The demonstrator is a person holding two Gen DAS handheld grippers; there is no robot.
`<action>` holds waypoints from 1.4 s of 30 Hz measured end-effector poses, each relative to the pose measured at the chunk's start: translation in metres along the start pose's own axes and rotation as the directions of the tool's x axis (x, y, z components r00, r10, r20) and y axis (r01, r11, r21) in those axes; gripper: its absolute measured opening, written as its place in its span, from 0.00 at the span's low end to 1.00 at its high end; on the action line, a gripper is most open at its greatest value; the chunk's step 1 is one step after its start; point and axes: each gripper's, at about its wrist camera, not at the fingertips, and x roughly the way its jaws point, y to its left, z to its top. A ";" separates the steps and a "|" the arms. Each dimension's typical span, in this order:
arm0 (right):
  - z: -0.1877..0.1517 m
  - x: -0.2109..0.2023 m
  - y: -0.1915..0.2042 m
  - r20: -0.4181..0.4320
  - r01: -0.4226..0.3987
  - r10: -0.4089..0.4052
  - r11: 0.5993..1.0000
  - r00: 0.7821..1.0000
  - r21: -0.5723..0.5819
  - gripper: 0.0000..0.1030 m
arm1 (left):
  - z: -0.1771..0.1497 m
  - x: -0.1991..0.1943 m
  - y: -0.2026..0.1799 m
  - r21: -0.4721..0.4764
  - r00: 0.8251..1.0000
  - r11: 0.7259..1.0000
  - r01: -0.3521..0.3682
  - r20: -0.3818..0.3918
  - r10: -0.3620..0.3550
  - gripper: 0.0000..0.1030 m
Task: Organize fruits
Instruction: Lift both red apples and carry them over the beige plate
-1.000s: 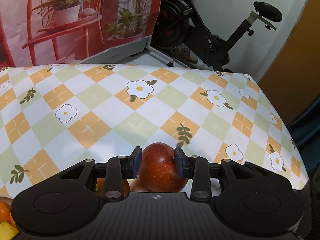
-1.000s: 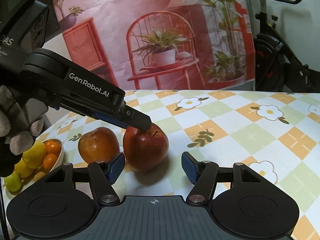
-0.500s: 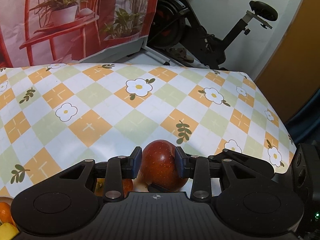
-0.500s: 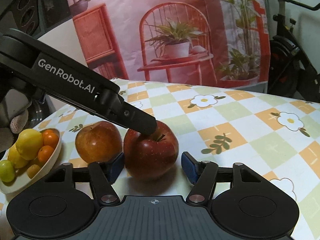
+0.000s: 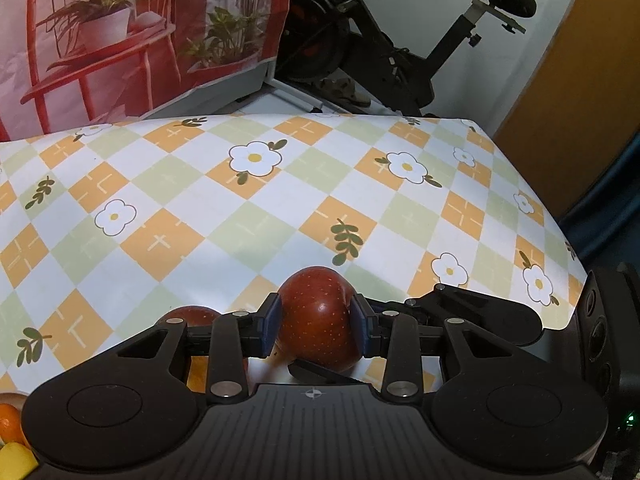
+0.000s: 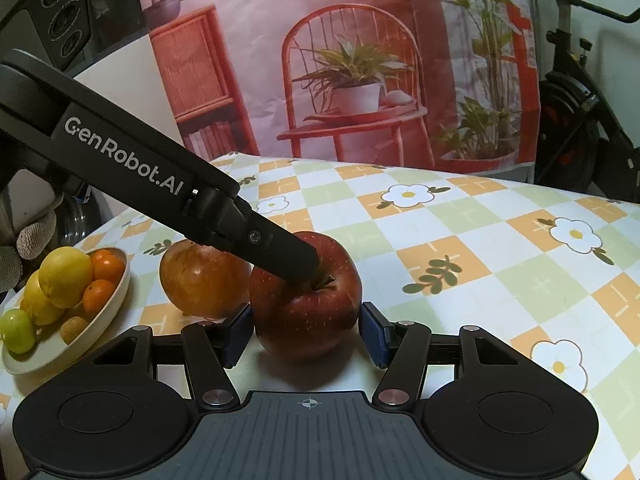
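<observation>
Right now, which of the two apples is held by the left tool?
The dark red apple, between the left tool pads. The paler orange-red apple sits free beside it, nearer the fruit bowl.

Two apples stand on the tablecloth (image 6: 460, 216): a dark red apple (image 6: 308, 308) and, touching it on the side toward the bowl (image 6: 72, 344), a paler orange-red apple (image 6: 200, 280). Inside the bowl are two yellow lemons (image 6: 64, 276), at least two small oranges (image 6: 100, 292), one green round fruit (image 6: 16, 330) and one small tan fruit (image 6: 74, 328); more may be hidden beneath. Two grippers meet at the dark red apple, the left gripper (image 5: 316, 324) and the right gripper (image 6: 306, 336).
</observation>
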 end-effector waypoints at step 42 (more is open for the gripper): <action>0.016 -0.035 0.190 -0.045 -0.124 0.118 0.974 0.992 -0.192 0.52 | -0.100 -0.151 0.085 -0.165 0.998 0.986 0.030 0.059 -0.020 0.39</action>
